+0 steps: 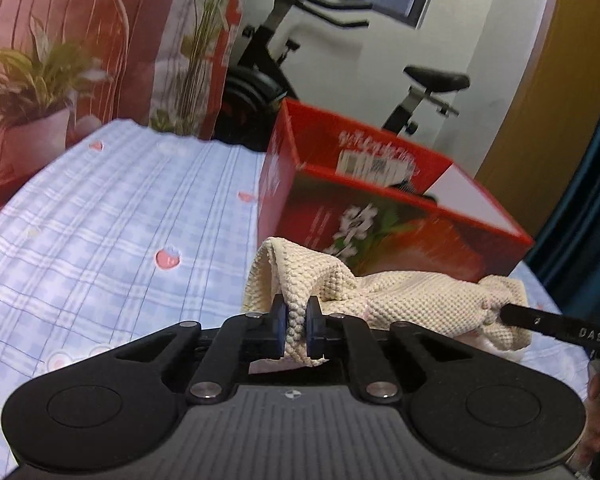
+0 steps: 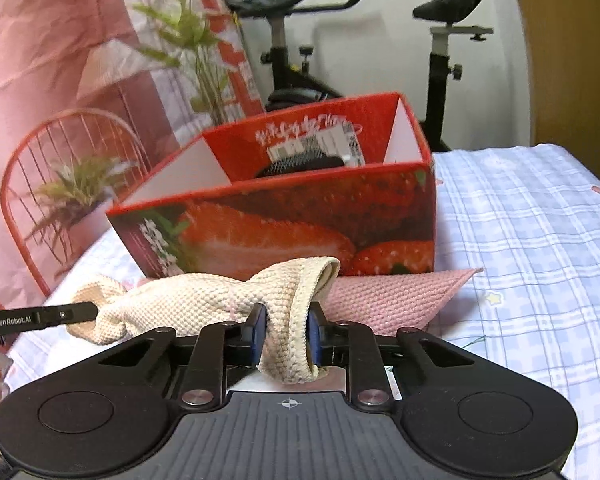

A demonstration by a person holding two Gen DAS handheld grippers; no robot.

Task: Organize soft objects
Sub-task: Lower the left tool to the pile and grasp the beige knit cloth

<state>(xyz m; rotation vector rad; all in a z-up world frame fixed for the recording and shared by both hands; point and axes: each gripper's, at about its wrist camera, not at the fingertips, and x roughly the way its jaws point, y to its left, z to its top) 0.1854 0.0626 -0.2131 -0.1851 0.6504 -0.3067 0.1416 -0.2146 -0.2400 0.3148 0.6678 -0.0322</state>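
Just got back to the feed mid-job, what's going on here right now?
A person is holding a cream cloth with both grippers, one end each. The left gripper has its jaws clamped on a bunched edge, and the right gripper pinches the other end. The cloth hangs between them in front of the open red strawberry box, which already holds something dark. A pink cloth lies flat on the checked bedsheet beside the box.

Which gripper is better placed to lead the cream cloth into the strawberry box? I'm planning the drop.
Probably the right gripper: the box stands straight ahead of it. From the left gripper, the box lies off to the right. Both pinch the cream cloth.
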